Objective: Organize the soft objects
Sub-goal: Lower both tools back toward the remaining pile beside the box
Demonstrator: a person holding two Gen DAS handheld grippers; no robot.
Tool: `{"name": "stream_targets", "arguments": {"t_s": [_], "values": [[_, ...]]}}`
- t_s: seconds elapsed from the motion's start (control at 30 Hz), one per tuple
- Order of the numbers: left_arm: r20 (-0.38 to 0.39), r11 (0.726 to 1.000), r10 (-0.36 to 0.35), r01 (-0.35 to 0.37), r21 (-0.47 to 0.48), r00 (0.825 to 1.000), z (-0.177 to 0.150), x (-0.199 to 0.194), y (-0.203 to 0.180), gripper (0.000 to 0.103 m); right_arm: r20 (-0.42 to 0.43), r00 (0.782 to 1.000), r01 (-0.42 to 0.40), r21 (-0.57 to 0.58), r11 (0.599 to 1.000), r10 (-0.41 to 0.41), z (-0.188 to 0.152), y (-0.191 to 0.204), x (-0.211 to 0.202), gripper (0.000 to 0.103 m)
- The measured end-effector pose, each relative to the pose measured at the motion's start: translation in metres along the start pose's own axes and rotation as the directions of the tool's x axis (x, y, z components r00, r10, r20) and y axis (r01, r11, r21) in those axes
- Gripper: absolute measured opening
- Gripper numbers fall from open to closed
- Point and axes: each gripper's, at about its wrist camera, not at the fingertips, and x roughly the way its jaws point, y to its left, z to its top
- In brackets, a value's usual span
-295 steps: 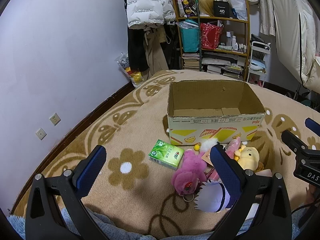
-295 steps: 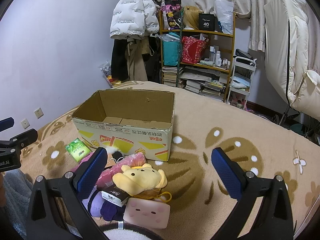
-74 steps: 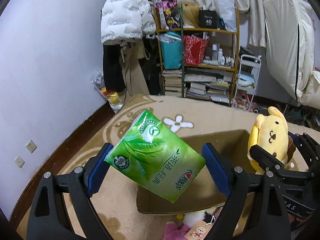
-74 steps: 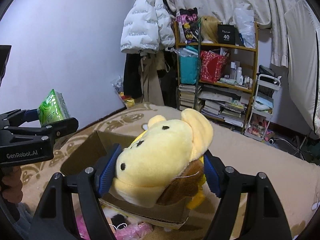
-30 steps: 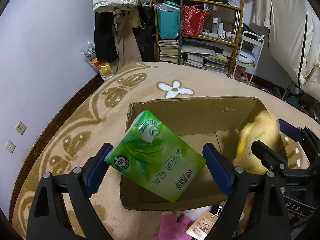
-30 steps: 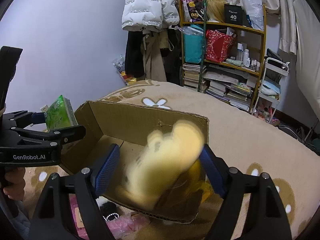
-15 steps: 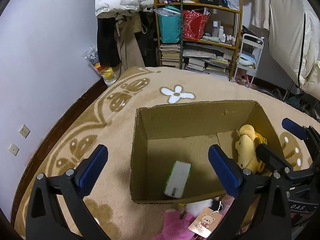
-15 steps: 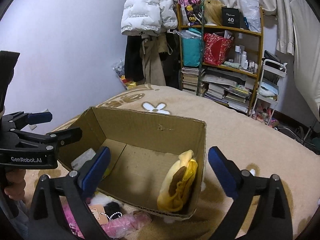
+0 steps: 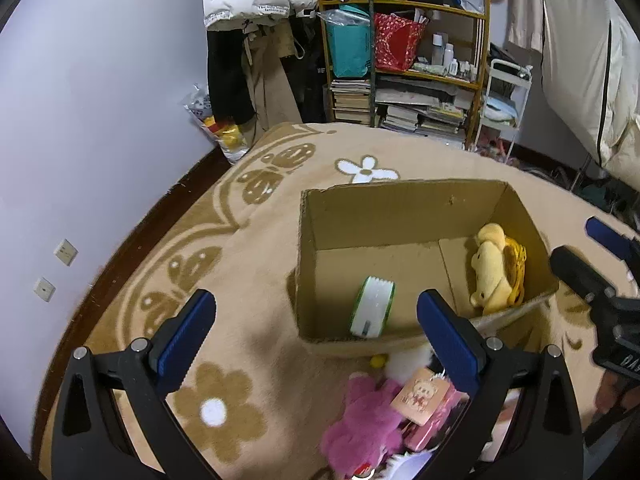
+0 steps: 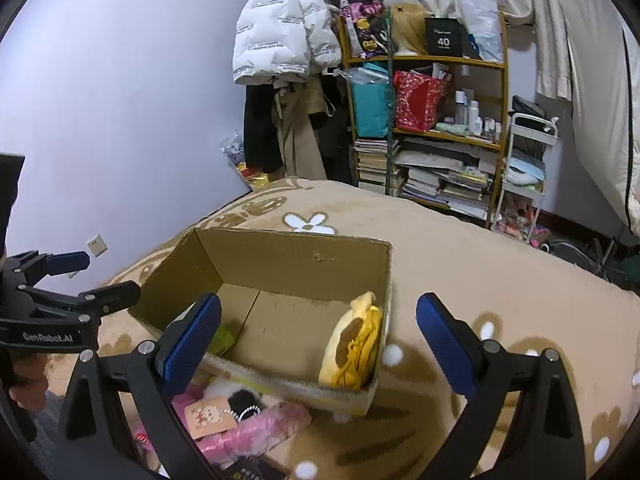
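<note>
A yellow plush toy [image 9: 496,268] and a green tissue pack [image 9: 372,307] lie inside an open cardboard box [image 9: 404,208] on a patterned carpet [image 9: 248,240]. Both grippers, left [image 9: 316,336] and right [image 10: 318,334], hover with jaws wide and empty. Pink toys [image 9: 360,420], partly hidden, sit just beside the box.

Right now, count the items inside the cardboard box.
2: the green tissue pack by the near wall, the yellow plush in the right end. Nothing else shows inside the cardboard box.
</note>
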Motion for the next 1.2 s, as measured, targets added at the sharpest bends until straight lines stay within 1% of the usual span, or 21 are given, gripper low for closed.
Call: {"name": "stream_targets", "arguments": {"t_s": [0.1,0.23,0.37,0.43,0.57,0.7,0.77,0.9,0.97,1.2], "values": [[-0.013,1.0,0.008,-0.008,0.012,1.0,-0.004,-0.008,-0.001,0.1,-0.012,1.0,0.003,0.017,1.0,-0.003,-0.002,0.001,-0.013,0.102],[-0.037,1.0,0.006,-0.005,0.024,0.999,-0.012,-0.018,-0.005,0.1,-0.048,0.999,0.001,0.025,1.0,0.0,-0.007,0.004,-0.028,0.102],[-0.08,0.999,0.023,-0.02,0.044,0.997,-0.023,-0.024,-0.008,0.1,-0.098,0.995,0.018,0.031,0.999,-0.015,-0.014,0.005,-0.037,0.102],[-0.111,0.998,0.038,-0.032,0.053,0.993,-0.028,-0.024,-0.009,0.1,-0.122,0.992,0.025,0.042,0.999,-0.019,-0.02,0.006,-0.039,0.102],[-0.171,0.998,0.039,-0.029,0.062,0.985,-0.04,-0.021,-0.011,0.1,-0.183,0.983,0.037,0.056,0.998,-0.026,-0.037,0.004,-0.039,0.102],[-0.242,0.998,0.039,-0.028,0.048,0.969,-0.052,-0.011,-0.009,0.1,-0.226,0.974,0.04,0.094,0.995,-0.017,-0.048,-0.002,-0.036,0.102],[-0.28,0.999,0.025,-0.016,0.034,0.96,-0.057,-0.005,-0.006,0.1,-0.253,0.967,0.044,0.109,0.993,-0.015,-0.055,-0.005,-0.034,0.102],[-0.321,1.0,0.026,-0.021,0.019,0.947,-0.064,0.004,-0.003,0.1,-0.299,0.954,0.064,0.123,0.99,-0.024,-0.064,-0.007,-0.026,0.102],[-0.342,1.0,0.022,-0.017,0.017,0.94,-0.066,0.009,-0.003,0.1,-0.334,0.942,0.07,0.134,0.988,-0.021,-0.071,-0.009,-0.019,0.102],[-0.423,1.0,0.024,-0.016,0.022,0.906,-0.077,0.034,-0.007,0.1,-0.428,0.903,0.092,0.143,0.985,-0.022,-0.09,-0.014,0.002,0.102]]}}
